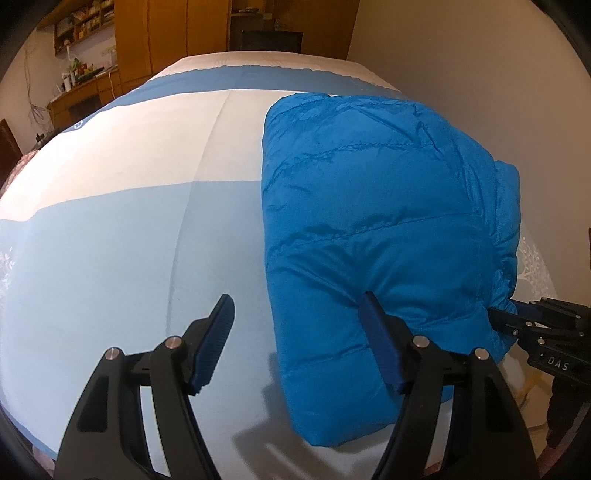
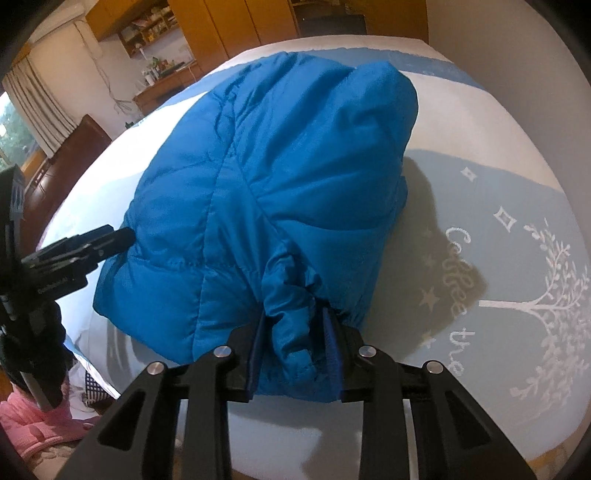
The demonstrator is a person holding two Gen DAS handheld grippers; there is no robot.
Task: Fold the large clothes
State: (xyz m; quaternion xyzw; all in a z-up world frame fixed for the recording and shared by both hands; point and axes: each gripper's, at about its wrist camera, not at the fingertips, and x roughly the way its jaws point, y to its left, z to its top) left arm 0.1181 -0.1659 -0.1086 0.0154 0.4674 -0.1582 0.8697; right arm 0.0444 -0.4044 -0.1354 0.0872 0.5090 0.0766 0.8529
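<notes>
A puffy blue jacket (image 1: pixel 373 221) lies folded into a thick bundle on the bed (image 1: pixel 110 240). In the left wrist view my left gripper (image 1: pixel 297 306) stands open at the bundle's near left corner. Its right finger (image 1: pixel 376 332) rests against the padding, its left finger hangs over bare bedcover, and the jacket's left edge runs between them. In the right wrist view my right gripper (image 2: pixel 295 321) is shut on a bunched fold at the near edge of the jacket (image 2: pixel 266 155). The left gripper (image 2: pixel 110 236) shows at that view's left, touching the jacket's side. The right gripper (image 1: pixel 517 317) appears at the bundle's right edge.
The bedcover (image 2: pixel 480 240) has white and light blue bands, with a white tree print (image 2: pixel 546 288) and lettering to the right of the jacket. Wooden wardrobes (image 1: pixel 184 29) and a cluttered desk (image 1: pixel 81 88) stand beyond the bed. A pink cloth (image 2: pixel 33 421) lies on the floor.
</notes>
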